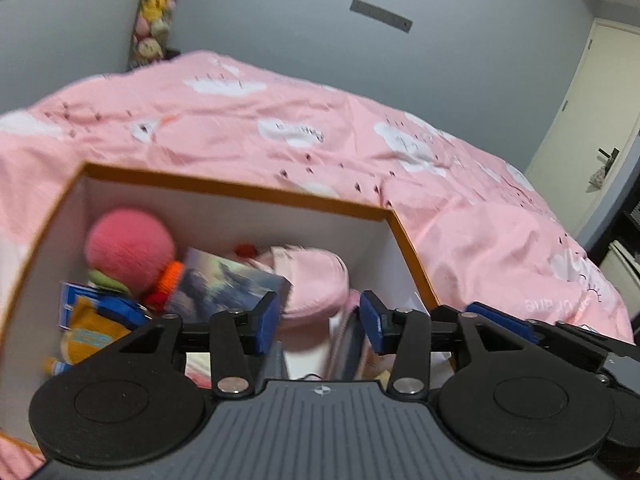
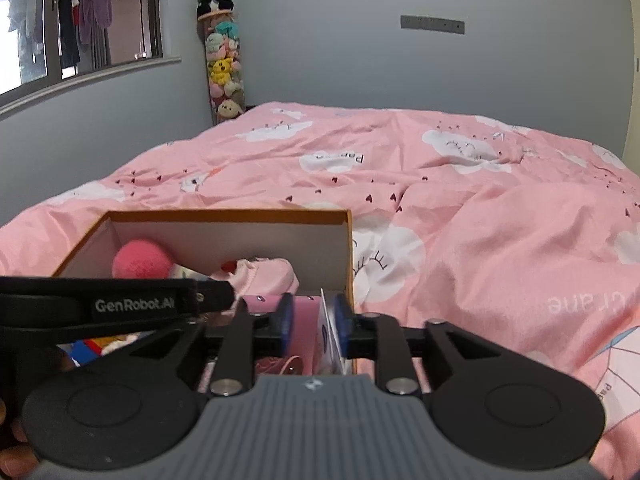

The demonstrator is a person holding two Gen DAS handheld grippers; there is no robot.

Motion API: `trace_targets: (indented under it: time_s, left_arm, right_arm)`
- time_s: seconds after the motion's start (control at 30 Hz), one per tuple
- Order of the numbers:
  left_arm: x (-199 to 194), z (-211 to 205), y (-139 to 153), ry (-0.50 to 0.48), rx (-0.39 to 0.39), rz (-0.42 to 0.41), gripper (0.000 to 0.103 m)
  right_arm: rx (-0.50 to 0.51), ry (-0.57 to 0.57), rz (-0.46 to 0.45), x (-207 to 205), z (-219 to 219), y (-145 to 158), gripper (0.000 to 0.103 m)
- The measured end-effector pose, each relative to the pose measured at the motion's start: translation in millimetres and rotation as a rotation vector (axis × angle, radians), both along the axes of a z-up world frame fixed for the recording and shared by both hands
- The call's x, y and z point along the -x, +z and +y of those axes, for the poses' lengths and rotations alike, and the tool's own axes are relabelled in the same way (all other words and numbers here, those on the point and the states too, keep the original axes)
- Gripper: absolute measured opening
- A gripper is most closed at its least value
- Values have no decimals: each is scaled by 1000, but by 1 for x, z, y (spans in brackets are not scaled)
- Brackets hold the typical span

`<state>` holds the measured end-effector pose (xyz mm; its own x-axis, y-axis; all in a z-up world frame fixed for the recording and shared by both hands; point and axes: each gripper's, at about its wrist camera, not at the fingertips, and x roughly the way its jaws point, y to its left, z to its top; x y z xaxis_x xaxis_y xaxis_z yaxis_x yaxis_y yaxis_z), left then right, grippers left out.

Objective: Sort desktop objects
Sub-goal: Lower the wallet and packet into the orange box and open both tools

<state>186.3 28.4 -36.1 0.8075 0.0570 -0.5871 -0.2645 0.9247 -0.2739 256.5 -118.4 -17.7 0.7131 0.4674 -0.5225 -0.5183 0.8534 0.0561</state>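
An orange-rimmed box (image 1: 240, 190) with white walls sits on the bed. Inside lie a fuzzy pink ball (image 1: 128, 248), a picture card (image 1: 228, 280), a round pink pouch (image 1: 316, 280) and blue and yellow packets (image 1: 92, 316). My left gripper (image 1: 320, 324) hangs open over the box, its pads apart with the pouch showing beyond them. My right gripper (image 2: 314, 320) stands open at the box's right wall (image 2: 348, 256). A white card (image 2: 329, 336) leans by its right pad, with a pink item (image 2: 306, 320) behind the gap. The left tool's black side (image 2: 120, 304) crosses the right wrist view.
The pink cloud-print quilt (image 2: 480, 220) covers the bed around the box. A tall tube of plush toys (image 2: 224, 72) stands in the far corner beside a window (image 2: 80, 12). A door (image 1: 592, 120) is at the right. A hand (image 2: 12, 440) shows at the lower left.
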Motion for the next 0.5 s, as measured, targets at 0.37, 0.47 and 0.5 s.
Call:
trace_targets:
  time_s: [0.37, 0.47, 0.5]
  left_arm:
    - [43, 4, 36, 28, -117, -35, 69]
    - [56, 8, 42, 32, -148, -43, 74]
    - [60, 9, 43, 33, -159, -46, 76]
  right_arm:
    - [-92, -6, -60, 38, -1, 28, 46]
    - [-109, -2, -79, 47, 2, 34, 52]
    - [-111, -3, -86, 50, 3, 35, 53]
